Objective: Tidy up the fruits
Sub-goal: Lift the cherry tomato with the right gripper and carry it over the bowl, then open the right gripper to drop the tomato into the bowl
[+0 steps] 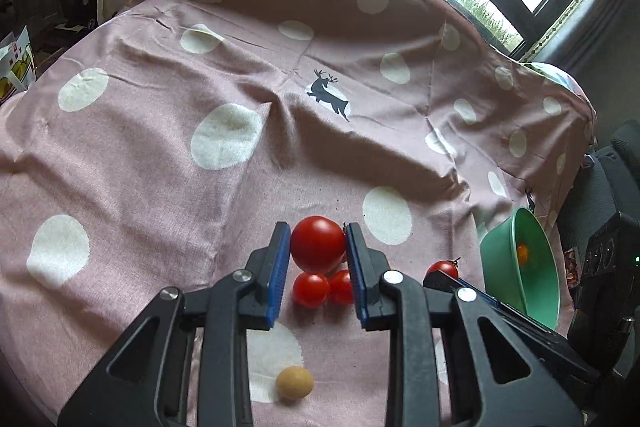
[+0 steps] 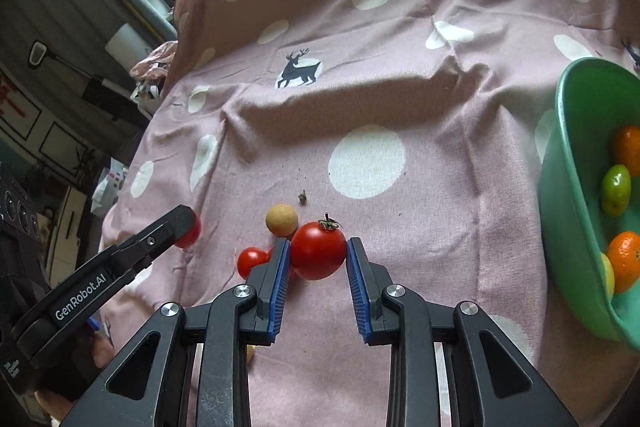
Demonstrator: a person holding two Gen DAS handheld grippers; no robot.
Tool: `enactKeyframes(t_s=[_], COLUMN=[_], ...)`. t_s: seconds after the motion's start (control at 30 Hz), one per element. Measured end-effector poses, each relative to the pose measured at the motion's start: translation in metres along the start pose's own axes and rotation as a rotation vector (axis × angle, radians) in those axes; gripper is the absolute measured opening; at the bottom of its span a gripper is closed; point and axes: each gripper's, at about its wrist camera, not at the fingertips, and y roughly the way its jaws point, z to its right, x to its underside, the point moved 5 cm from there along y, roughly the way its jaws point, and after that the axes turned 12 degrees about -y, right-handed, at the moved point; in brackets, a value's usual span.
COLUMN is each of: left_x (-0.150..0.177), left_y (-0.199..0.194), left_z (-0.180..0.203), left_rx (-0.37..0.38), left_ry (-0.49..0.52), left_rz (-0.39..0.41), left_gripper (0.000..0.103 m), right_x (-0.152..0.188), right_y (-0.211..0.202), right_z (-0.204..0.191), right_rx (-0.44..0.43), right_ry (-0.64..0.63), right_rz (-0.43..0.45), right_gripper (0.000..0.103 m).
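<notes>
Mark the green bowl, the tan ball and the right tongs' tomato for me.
green bowl [image 2: 568, 187], right wrist view, outer wall.
tan ball [image 2: 281, 220], right wrist view, centre.
tomato [image 2: 318, 255], right wrist view, centre of red skin.

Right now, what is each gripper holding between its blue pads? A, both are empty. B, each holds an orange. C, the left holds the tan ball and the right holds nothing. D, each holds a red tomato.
D: the left gripper is shut on a round red tomato, and the right gripper is shut on a red tomato with a dried stem, both above the pink dotted cloth.
</notes>
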Motion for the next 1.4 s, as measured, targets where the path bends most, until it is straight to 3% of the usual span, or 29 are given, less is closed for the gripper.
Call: enactKeyframes(t_s=[0.23, 0.57, 0.7, 1.0, 1.23, 1.4], left_x=[0.005, 0.033, 0.050, 0.092, 0.124, 0.140], left_y=[-0.022, -0.040, -0.032, 0.006, 0.038, 0.053], left_z=[0.026, 0.112, 0.145, 0.207, 0.228, 0.236], left_rx=[0.049, 0.227, 0.265, 0.323, 0.326, 0.375], left_ry=[0.056, 0.204, 0.254, 0.365, 0.442, 0.450], left_rz=[0.067, 0.025, 0.001, -0.105, -0.209, -0.315], left_gripper=[0.028, 0.028, 0.028, 0.028, 0.028, 0.028], right_x=[-0.013, -0.014, -0.007, 0.017, 0.032, 0.036], right_y=[-0.038, -0.103, -0.126, -0.150, -0.151, -0.148], right_z=[0.019, 0.073, 0.103, 0.157, 0.182, 0.191], right_rx=[0.057, 0.170, 0.202, 0.280, 0.305, 0.338], right_ry=[0.035, 0.140, 0.215, 0.364, 0.446, 0.462], right_rz=[0.125, 0.296, 0.339, 0.346, 0.311, 0.291], right_gripper=[0.030, 0.030, 0.030, 0.030, 0.030, 0.030])
